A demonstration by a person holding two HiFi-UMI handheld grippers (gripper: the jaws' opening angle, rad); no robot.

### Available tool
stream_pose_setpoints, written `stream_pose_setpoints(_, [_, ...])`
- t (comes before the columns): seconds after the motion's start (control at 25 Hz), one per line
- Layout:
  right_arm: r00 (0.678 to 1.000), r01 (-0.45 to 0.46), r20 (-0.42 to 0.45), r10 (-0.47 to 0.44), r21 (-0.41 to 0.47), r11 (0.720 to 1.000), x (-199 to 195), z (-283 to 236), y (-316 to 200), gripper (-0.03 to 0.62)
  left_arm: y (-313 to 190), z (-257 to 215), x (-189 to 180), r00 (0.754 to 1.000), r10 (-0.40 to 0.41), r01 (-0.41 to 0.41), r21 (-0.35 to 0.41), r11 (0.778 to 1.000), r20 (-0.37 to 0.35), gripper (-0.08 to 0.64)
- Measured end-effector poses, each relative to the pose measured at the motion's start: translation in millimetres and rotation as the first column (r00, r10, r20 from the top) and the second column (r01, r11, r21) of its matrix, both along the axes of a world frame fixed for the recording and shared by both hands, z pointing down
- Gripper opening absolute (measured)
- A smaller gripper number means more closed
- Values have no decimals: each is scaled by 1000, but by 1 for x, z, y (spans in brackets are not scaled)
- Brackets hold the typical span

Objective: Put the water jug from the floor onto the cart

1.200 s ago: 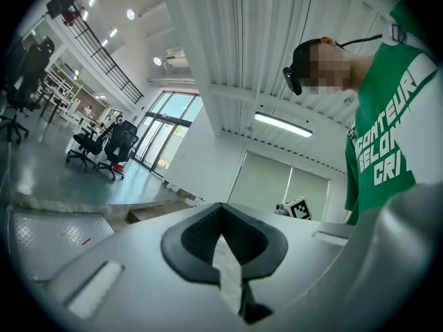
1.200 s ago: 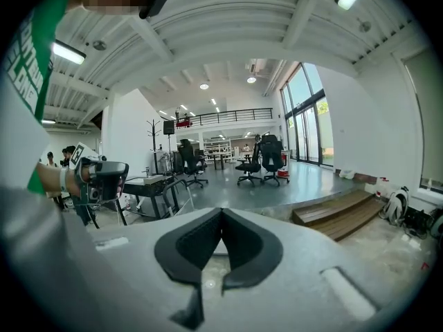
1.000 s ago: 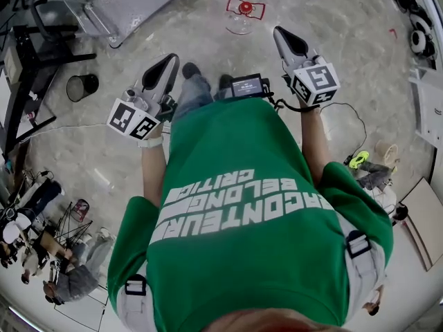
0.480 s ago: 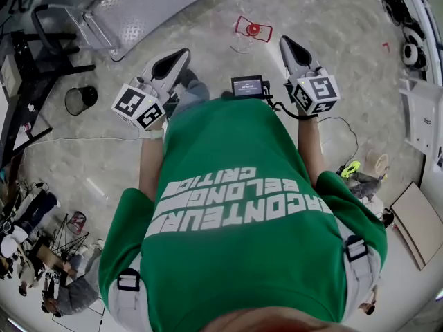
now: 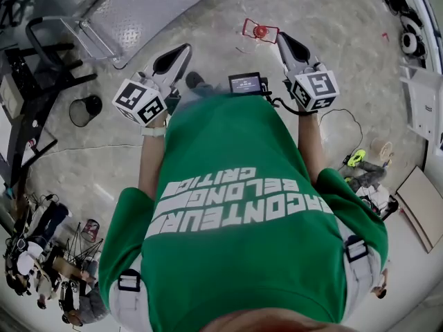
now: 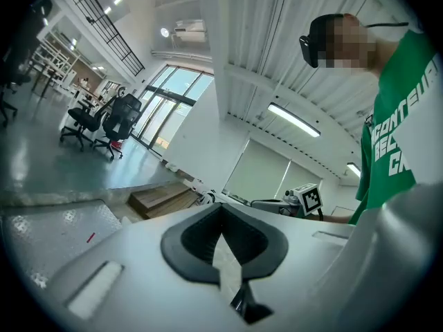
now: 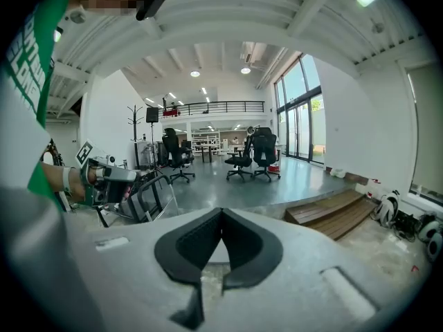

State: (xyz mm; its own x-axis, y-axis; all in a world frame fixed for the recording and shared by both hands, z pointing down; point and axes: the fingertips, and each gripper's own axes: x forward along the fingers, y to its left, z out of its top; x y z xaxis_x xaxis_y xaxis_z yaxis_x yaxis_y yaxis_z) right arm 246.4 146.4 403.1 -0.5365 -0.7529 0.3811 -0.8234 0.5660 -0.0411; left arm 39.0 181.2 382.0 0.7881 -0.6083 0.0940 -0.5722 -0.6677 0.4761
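Note:
The water jug (image 5: pixel 260 30) stands on the floor ahead, seen from above as a clear body with a red cap and red handle frame. My right gripper (image 5: pixel 281 37) is shut and empty, its tip just right of the jug in the head view. My left gripper (image 5: pixel 185 49) is also shut and empty, held out further left. The cart (image 5: pixel 142 5), a grey diamond-plate platform with a black push handle (image 5: pixel 52 30), lies at the upper left. In the left gripper view my left gripper (image 6: pixel 221 207) shows closed jaws, with cart plate (image 6: pixel 41 230) beyond. My right gripper (image 7: pixel 221 211) has its jaws together.
A black waste bin (image 5: pixel 84 109) and a black stand (image 5: pixel 28 102) sit at the left, with clutter (image 5: pixel 41 268) at the lower left. Cables (image 5: pixel 342 116) and wooden boards (image 5: pixel 422 206) lie at the right. Office chairs (image 7: pixel 252 154) and a wooden step (image 7: pixel 332 214) are farther off.
The person has walked forward: the jug now sits lower in the head view, right beside the right gripper's tip. Both grippers moved ahead with the body and stayed shut.

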Motion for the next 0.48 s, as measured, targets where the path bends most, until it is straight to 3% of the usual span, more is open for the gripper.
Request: stream_pose_setpoints(0.48, [997, -73, -12, 73, -51, 996, -1, 17, -29, -6, -42, 17, -11, 999, 41, -40, -29, 999, 34, 17])
